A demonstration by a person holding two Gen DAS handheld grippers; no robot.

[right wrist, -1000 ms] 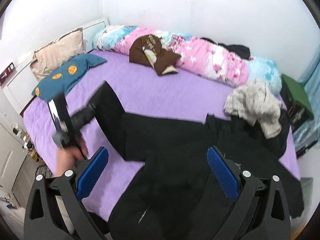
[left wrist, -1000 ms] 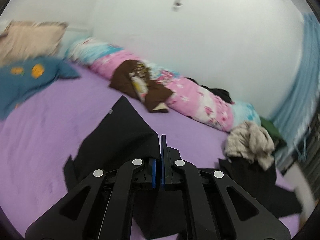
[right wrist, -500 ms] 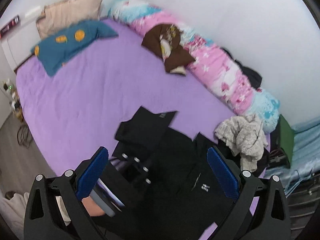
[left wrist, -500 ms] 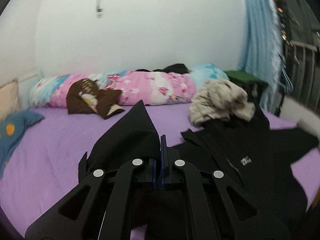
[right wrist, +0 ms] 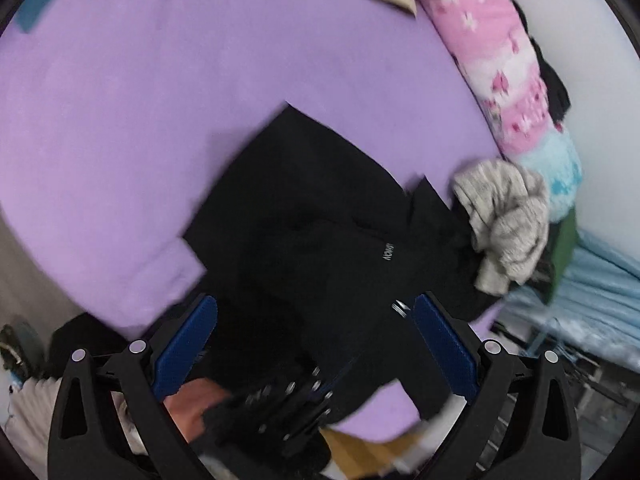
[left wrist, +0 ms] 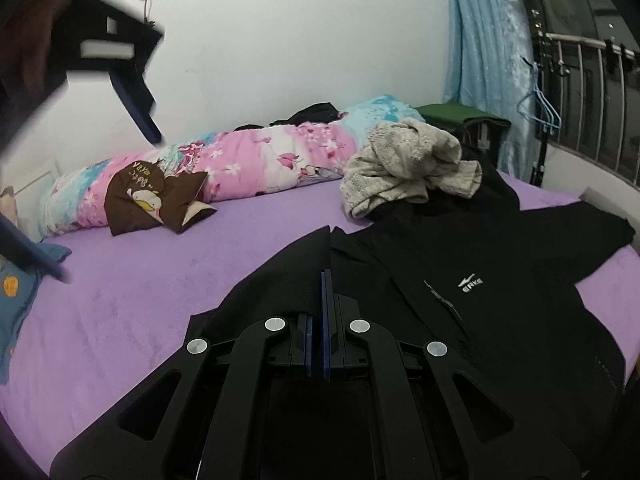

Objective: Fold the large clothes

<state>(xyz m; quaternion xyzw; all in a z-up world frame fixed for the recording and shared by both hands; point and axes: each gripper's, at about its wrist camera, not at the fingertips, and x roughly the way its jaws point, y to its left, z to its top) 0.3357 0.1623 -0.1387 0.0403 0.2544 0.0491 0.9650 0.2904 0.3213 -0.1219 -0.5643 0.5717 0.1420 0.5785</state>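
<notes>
A black jacket (left wrist: pixel 460 264) with a small white chest logo lies spread on the purple bed (left wrist: pixel 140 288). My left gripper (left wrist: pixel 326 276) is shut on a flap of it, and the pinched cloth stands up in a peak in front of the fingertips. In the left wrist view, one of the right gripper's fingers (left wrist: pixel 134 96) shows blurred, high at the upper left. From above, my right gripper (right wrist: pixel 316 320) hangs open over the jacket (right wrist: pixel 320 208) with nothing pressed between its blue pads. Below it the left gripper (right wrist: pixel 340 372) and the hand holding it appear blurred.
A crumpled grey-beige garment (left wrist: pixel 404 164) lies on the jacket's far edge. A rolled pink and blue floral quilt (left wrist: pixel 260 164) runs along the wall, with a brown garment (left wrist: pixel 148 196) against it. A green box (left wrist: pixel 460 114), blue curtain (left wrist: pixel 484 60) and railing stand at the right.
The left gripper, still shut on the black cloth, has carried it right across the bed onto the jacket while rolling. The right gripper has swung down and now looks steeply onto the jacket.
</notes>
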